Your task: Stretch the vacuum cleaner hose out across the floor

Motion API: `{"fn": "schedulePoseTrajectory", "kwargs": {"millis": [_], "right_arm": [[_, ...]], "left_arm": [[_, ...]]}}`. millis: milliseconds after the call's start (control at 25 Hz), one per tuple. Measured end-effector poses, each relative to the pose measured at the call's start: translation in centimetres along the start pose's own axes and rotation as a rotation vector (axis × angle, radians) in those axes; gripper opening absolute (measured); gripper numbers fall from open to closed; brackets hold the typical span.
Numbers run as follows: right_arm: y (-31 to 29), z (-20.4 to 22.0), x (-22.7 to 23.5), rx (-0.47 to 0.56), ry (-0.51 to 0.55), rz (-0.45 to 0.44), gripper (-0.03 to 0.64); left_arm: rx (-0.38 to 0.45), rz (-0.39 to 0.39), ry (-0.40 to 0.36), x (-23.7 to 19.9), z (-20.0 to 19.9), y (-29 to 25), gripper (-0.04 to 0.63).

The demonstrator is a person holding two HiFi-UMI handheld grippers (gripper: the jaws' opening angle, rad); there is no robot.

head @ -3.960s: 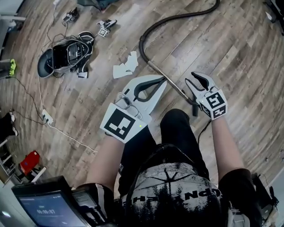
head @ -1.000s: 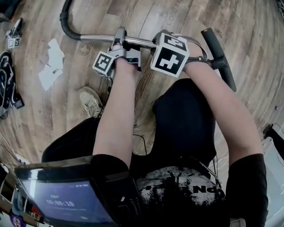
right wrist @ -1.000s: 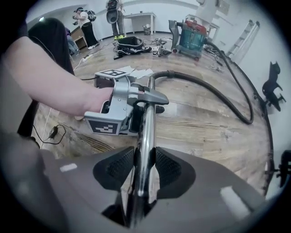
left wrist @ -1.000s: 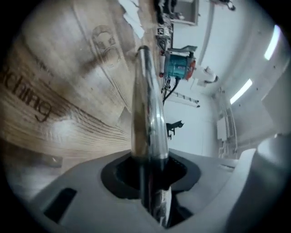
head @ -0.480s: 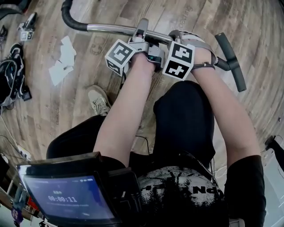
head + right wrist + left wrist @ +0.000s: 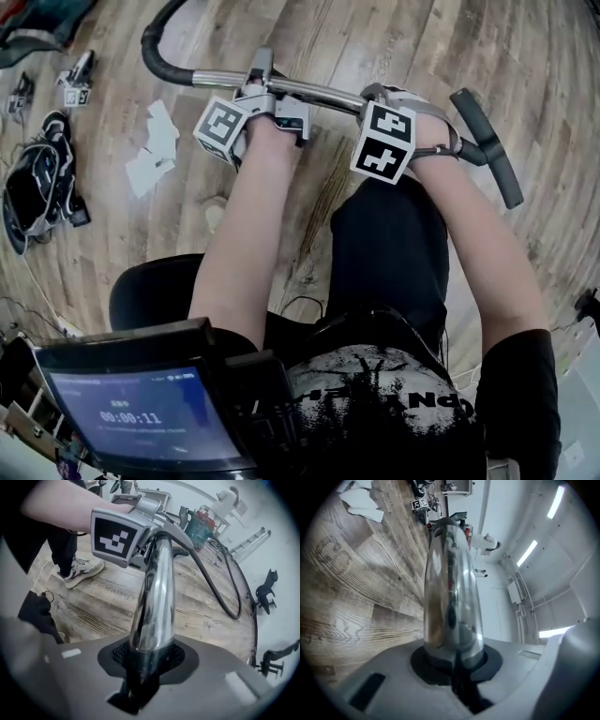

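Observation:
The vacuum's chrome tube (image 6: 323, 91) runs across the top of the head view, above the wood floor. Its black hose (image 6: 155, 52) curves away at the left end and a black handle (image 6: 487, 150) sticks out at the right. My left gripper (image 6: 260, 77) grips the tube near the hose end; its jaws have just been closing, and the tube (image 6: 452, 583) sits clamped between them (image 6: 452, 660). My right gripper (image 6: 405, 97) grips nearer the handle, its jaws also just closing, pressed on the tube (image 6: 154, 592). The left gripper's marker cube (image 6: 115, 538) shows further along the tube.
White paper scraps (image 6: 155, 150), a black bundle of gear (image 6: 42, 192) and a spare gripper (image 6: 75, 86) lie on the floor at the left. The hose (image 6: 220, 597) loops over the floor toward a red and green machine (image 6: 202, 523). A tablet (image 6: 131, 412) sits at the lower left.
The two grippers stand further apart on the tube: the left one has shifted toward the hose end. The tube has risen off the floor and its handle end has tipped.

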State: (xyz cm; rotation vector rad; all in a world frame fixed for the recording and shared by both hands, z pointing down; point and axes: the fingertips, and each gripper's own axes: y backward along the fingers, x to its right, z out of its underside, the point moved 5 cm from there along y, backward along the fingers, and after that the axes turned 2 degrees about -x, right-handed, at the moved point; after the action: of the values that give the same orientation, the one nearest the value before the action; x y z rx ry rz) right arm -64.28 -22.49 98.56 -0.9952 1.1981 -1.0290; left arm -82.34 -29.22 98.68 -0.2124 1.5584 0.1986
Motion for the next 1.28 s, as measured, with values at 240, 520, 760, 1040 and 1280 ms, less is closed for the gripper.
{"fn": "schedulePoseTrajectory", "kwargs": {"millis": [240,520,760,1040,1280], "right_arm": [[5.0,-2.3,2.6,-0.01,-0.041,0.114,0.135],[21.7,-2.2,1.7,0.051,-0.243,-0.038,0.086],[39.0,-1.0,0.7,0.13,-0.372,-0.246,0.086],[53.9,3.7,-0.1,0.17,-0.372,-0.207,0.101],[59.1,7.2,0.4,0.189,-0.404,-0.108,0.081]], "left_arm": [[-0.078,-0.047,-0.081,8.3,-1.0,-1.9,0.037],[-0.197,-0.092,-0.151,25.6,2.6,0.0,0.047],[-0.32,-0.043,-0.186,42.6,7.5,2.2,0.054],[-0.366,-0.026,-0.245,57.9,14.9,4.9,0.051],[-0.396,-0.029,-0.319,63.7,19.5,5.1,0.049]]}}
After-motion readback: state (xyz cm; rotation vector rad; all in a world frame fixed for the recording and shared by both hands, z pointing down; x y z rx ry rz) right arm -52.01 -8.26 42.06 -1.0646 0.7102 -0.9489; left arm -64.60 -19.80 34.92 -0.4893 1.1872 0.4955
